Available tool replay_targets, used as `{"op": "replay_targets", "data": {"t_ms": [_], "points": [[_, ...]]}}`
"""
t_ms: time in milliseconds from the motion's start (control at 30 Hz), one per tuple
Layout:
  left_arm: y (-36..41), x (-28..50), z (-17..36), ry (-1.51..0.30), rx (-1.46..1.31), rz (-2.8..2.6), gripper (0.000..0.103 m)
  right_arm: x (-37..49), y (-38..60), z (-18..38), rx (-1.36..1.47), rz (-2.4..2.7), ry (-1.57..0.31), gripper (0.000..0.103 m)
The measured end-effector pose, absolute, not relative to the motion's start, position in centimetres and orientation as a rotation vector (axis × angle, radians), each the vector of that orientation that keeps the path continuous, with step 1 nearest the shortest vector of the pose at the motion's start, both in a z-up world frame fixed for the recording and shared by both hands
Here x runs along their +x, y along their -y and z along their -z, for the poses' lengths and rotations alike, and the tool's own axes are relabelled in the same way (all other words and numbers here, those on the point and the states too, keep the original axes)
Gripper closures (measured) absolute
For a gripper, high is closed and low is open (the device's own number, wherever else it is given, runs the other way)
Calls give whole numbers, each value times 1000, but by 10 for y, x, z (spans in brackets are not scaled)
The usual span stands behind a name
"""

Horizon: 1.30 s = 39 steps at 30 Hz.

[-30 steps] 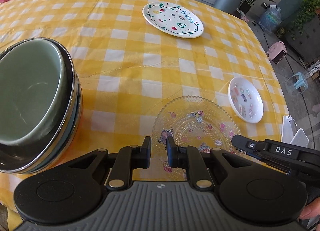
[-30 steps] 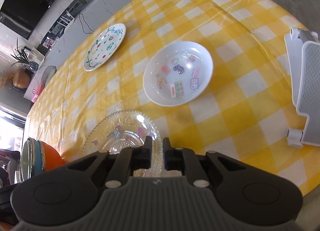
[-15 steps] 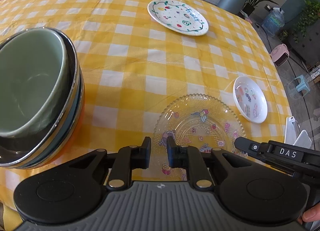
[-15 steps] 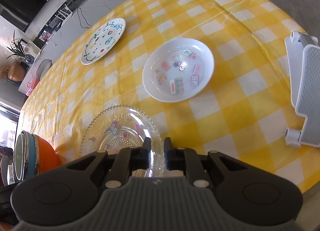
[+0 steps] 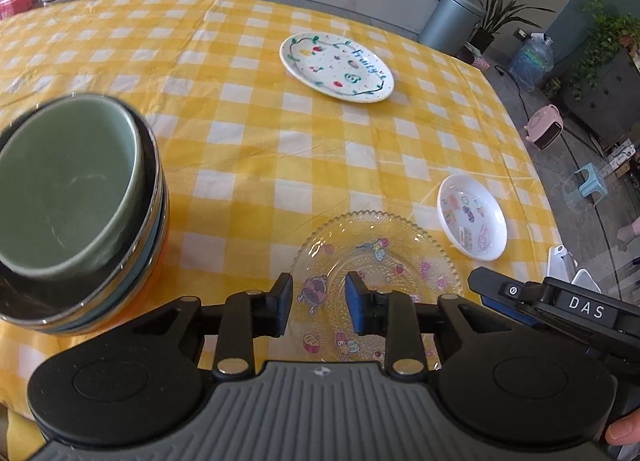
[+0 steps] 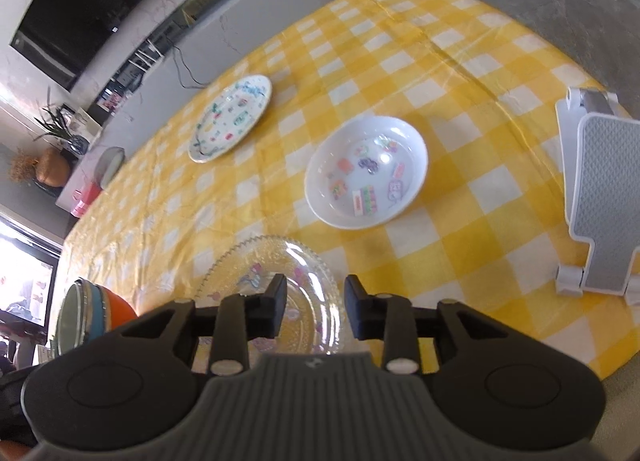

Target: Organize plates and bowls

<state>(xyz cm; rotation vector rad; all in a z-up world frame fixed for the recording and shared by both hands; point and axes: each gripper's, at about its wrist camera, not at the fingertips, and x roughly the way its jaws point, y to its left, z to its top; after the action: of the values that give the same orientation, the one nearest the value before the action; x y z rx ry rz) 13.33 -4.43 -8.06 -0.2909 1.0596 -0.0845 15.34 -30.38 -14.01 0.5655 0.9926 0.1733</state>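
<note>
On yellow checked tablecloth (image 5: 256, 149): glass plate (image 5: 384, 257) at near edge, beneath both grippers. Left gripper (image 5: 318, 309) jaws apart, opening, nothing clamped. Right gripper (image 6: 316, 311) jaws apart, opening, nothing clamped; plate rim seen through gap. Small white dish (image 6: 366, 171) just beside glass plate. Painted plate (image 5: 336, 67) well apart, far side. Stacked bowls (image 5: 76, 213) at left, green bowl uppermost.
</note>
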Motion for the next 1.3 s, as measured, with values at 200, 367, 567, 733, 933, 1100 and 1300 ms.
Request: {"op": "replay_targets", "data": {"t_ms": [200, 367, 567, 733, 933, 1100, 1300], "points": [[54, 149, 68, -1048, -278, 131, 63, 153, 309, 134, 625, -181, -889, 71], [55, 169, 57, -1012, -282, 133, 63, 164, 309, 126, 587, -131, -797, 71], [51, 202, 44, -1023, -306, 141, 63, 186, 314, 123, 612, -71, -734, 71], [46, 235, 31, -1002, -312, 148, 63, 213, 315, 123, 629, -51, -700, 70], [33, 285, 35, -1050, -359, 235, 57, 245, 308, 126, 642, -66, -721, 70], [20, 328, 45, -1083, -328, 223, 58, 275, 298, 133, 630, -103, -752, 71], [4, 373, 70, -1136, -261, 208, 58, 313, 286, 150, 659, -145, -810, 73]]}}
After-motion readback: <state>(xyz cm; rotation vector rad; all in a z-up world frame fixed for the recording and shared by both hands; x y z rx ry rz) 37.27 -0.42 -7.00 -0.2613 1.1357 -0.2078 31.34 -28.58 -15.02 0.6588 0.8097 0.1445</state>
